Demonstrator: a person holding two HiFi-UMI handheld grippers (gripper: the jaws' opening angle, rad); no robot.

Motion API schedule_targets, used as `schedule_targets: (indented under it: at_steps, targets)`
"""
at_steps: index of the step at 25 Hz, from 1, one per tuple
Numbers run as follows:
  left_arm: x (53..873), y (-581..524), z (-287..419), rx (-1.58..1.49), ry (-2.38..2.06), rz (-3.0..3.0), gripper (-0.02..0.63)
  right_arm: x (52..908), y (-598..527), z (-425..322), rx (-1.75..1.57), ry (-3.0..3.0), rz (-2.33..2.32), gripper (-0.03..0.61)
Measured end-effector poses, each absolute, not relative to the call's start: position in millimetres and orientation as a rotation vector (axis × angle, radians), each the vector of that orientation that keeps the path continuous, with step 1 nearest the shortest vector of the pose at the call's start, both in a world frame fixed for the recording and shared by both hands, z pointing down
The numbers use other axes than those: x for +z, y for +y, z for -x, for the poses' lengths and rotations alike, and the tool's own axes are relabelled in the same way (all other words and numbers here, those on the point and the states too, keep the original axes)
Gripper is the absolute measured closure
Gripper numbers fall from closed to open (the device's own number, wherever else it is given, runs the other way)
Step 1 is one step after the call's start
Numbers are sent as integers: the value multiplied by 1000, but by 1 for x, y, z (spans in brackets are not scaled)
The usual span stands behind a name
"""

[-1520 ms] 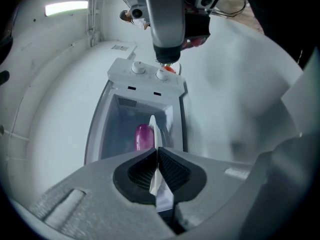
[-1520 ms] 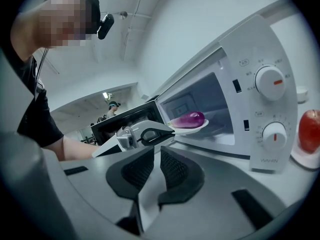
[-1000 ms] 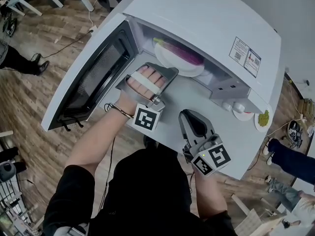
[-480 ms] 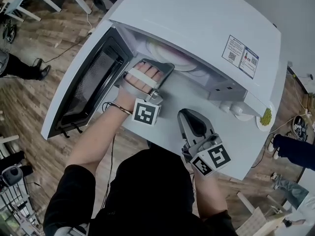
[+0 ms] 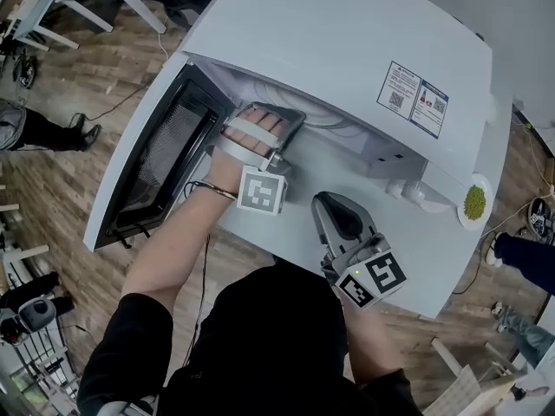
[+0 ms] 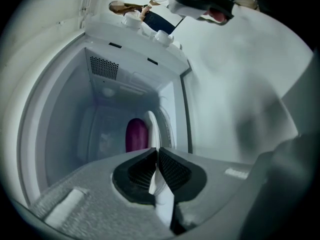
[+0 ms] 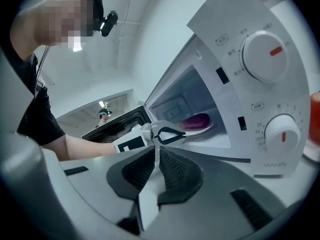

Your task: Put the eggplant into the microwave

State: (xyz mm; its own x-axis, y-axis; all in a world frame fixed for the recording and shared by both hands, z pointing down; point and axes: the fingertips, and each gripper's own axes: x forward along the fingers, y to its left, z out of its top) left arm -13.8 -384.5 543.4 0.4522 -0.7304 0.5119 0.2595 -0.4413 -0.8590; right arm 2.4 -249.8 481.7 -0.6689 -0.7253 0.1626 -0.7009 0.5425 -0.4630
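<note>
The eggplant (image 6: 136, 135) lies on a white plate (image 6: 152, 126) deep inside the open microwave (image 5: 347, 42), well beyond the left gripper (image 6: 157, 151). That gripper sits at the oven's mouth with its jaws pressed together and empty. The right gripper (image 7: 156, 153) rests on the desk (image 5: 364, 224) outside, apart from the eggplant, its jaws likewise pressed together on nothing.
</note>
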Motion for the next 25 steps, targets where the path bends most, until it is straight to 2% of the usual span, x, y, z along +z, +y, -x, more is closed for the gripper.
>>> schedule_targets:
  at_steps: [17,25]
  targets:
    - [546,-407,-1,-1335,417,1829,594,474,-247,-8,-778,2725,1275,538]
    - [540,-399,8,-1378,430,1851,560,465,-232,-9,-773,2751,1297,538]
